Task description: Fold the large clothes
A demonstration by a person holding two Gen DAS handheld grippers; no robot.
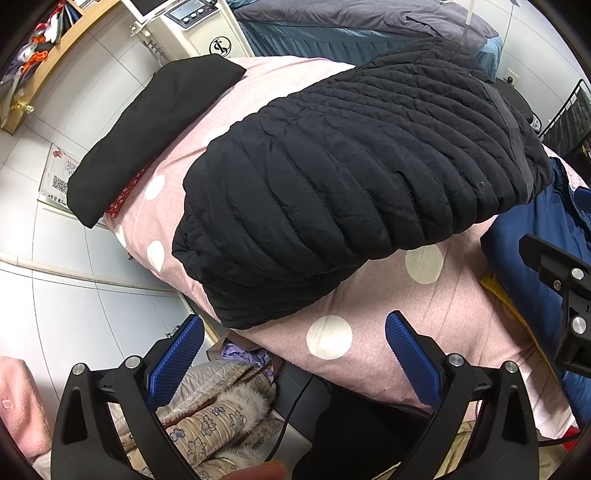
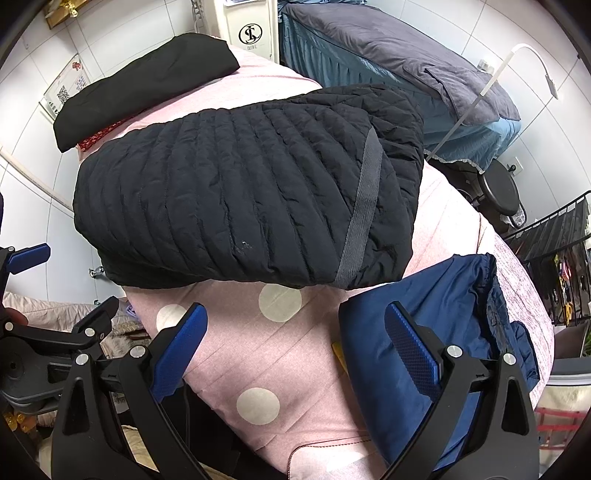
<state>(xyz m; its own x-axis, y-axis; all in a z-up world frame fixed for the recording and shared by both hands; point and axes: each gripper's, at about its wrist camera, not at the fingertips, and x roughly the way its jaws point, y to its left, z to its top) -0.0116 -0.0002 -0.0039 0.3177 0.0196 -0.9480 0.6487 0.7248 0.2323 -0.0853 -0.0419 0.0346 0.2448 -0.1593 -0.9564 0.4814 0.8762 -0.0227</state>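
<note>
A black quilted jacket (image 1: 351, 177) lies folded into a thick block on a pink polka-dot cover (image 1: 424, 306); it also shows in the right wrist view (image 2: 240, 199) with a grey band across its right side. My left gripper (image 1: 293, 332) is open and empty, just in front of the jacket's near edge, above the cover. My right gripper (image 2: 295, 321) is open and empty, over the cover (image 2: 258, 354) in front of the jacket. A folded navy blue garment (image 2: 424, 314) lies under its right finger.
A folded black garment (image 1: 147, 136) lies at the cover's far left over a red cloth. A grey-blue bed (image 2: 406, 55) stands behind. A white appliance (image 1: 192, 26) and tiled floor are at left. Floral bedding (image 1: 218, 417) lies below the left gripper. A black rack (image 2: 554, 251) is at right.
</note>
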